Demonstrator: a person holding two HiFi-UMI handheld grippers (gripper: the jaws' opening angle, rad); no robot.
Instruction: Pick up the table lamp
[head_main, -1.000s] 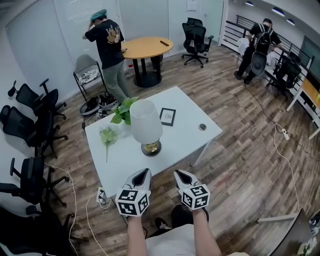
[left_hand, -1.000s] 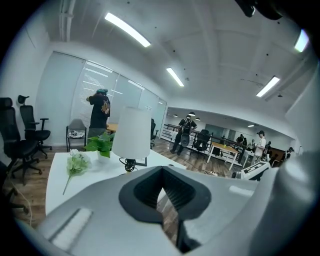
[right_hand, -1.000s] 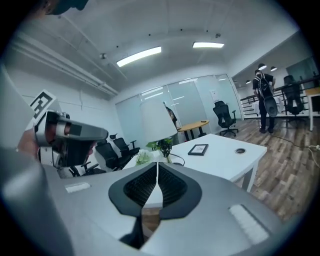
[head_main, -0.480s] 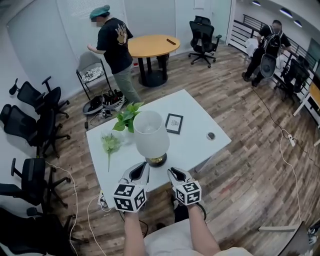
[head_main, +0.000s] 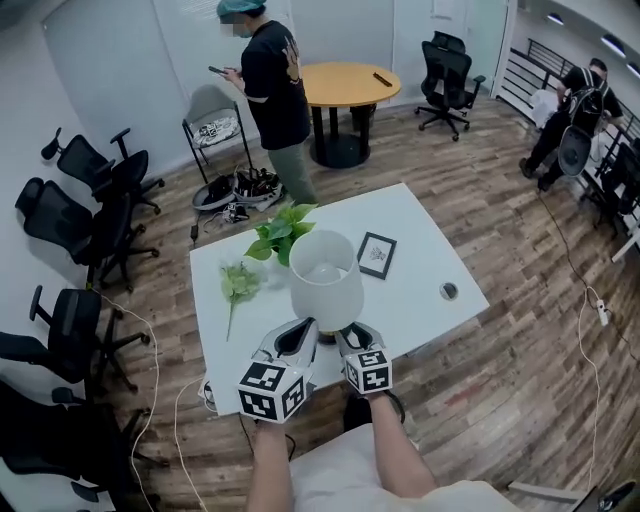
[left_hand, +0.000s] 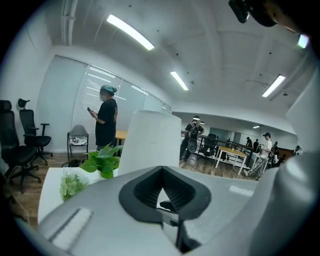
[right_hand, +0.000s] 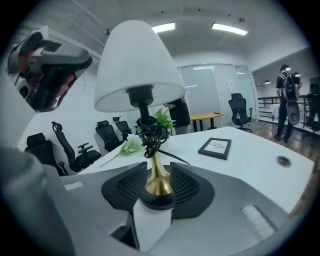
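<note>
The table lamp (head_main: 325, 278) has a white shade and a brass foot and stands near the front edge of the white table (head_main: 425, 250). In the right gripper view its shade (right_hand: 139, 65) rises overhead, with a black cord (right_hand: 151, 132) coiled round the brass stem (right_hand: 159, 181). My right gripper (right_hand: 159, 172) has just been opening and is open, the stem's foot between its jaws. In the head view the right gripper (head_main: 350, 332) is at the lamp's foot. My left gripper (head_main: 303, 328) is beside it on the left, shut and empty (left_hand: 162, 170), with the shade (left_hand: 150, 140) just ahead.
On the table are a green potted plant (head_main: 280, 232), a pale flower sprig (head_main: 238, 282), a black picture frame (head_main: 376, 254) and a small round disc (head_main: 449, 291). A person (head_main: 278, 90) stands behind the table by a round wooden table (head_main: 350, 85). Office chairs (head_main: 80, 220) line the left.
Both grippers have moved forward to the lamp's foot. The right jaws, shut before, now stand open around the brass stem. The person at the back has turned away.
</note>
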